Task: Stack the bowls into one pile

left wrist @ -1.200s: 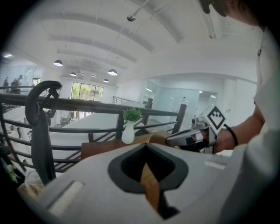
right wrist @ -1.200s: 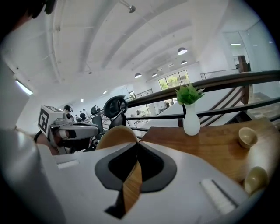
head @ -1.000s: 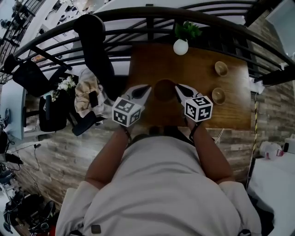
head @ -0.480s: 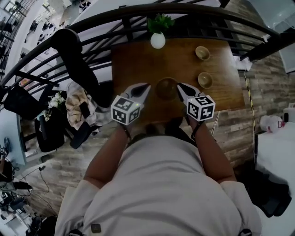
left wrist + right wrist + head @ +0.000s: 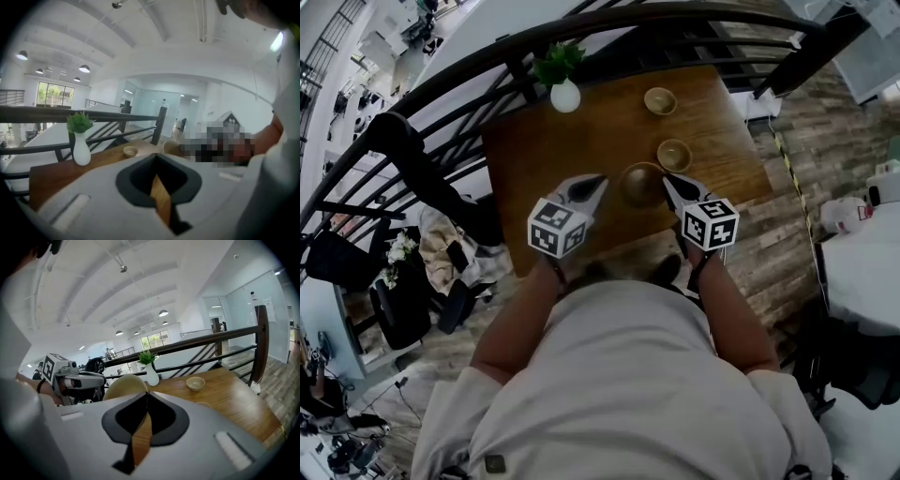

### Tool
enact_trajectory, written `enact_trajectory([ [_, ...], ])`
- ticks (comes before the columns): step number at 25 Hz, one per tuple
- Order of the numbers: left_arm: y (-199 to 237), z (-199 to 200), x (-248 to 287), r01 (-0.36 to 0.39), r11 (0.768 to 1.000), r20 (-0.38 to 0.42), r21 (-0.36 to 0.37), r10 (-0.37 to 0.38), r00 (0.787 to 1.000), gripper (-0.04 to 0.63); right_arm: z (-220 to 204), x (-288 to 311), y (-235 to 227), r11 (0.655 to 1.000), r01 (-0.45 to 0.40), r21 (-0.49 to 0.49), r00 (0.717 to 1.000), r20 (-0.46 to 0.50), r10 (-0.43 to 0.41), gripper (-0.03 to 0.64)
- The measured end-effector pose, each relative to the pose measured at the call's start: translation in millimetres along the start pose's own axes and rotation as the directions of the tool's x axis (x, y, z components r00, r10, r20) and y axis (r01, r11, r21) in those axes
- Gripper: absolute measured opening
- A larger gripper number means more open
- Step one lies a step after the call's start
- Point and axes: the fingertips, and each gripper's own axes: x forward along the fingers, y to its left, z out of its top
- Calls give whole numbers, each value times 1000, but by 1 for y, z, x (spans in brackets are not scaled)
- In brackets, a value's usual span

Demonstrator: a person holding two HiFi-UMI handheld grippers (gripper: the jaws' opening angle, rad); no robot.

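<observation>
A large tan bowl sits squeezed between the tips of my two grippers over the wooden table. My left gripper presses on its left side and my right gripper on its right; the jaws of both are shut. I cannot tell whether the bowl is off the tabletop. Two small bowls rest on the table: one just beyond the big bowl, another farther back. In the right gripper view the big bowl rises past the shut tips. In the left gripper view the tips meet.
A white vase with a green plant stands at the table's far left edge, in front of a dark metal railing. Beyond the table's near and right edges lies wood-plank floor. An office chair stands at the left.
Both grippers have carried the large bowl rightward across the table, from its middle to just beside the nearer small bowl. The jaws stayed shut.
</observation>
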Motion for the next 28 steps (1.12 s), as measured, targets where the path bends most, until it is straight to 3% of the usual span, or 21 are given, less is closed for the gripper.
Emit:
enact_trajectory([
  [9,-74,19,98,12,1000,-27,11,-12,1000,3,4,-69,-109,999,14,33,1000,20,-15,17],
  [16,-125,32,174,-29,1000,-9,5,29,1000,3,1,-124,-195,1000,-5,18,1000,11,5,17],
  [22,-154,34,211,-59,998,-12,-5,59,998,4,-7,-156,-246,1000,-10,27,1000,5,10,17],
  [28,-161,33,232,-52,999,-27,-11,52,998,3,-8,-158,-269,999,-6,48,1000,3,6,17],
])
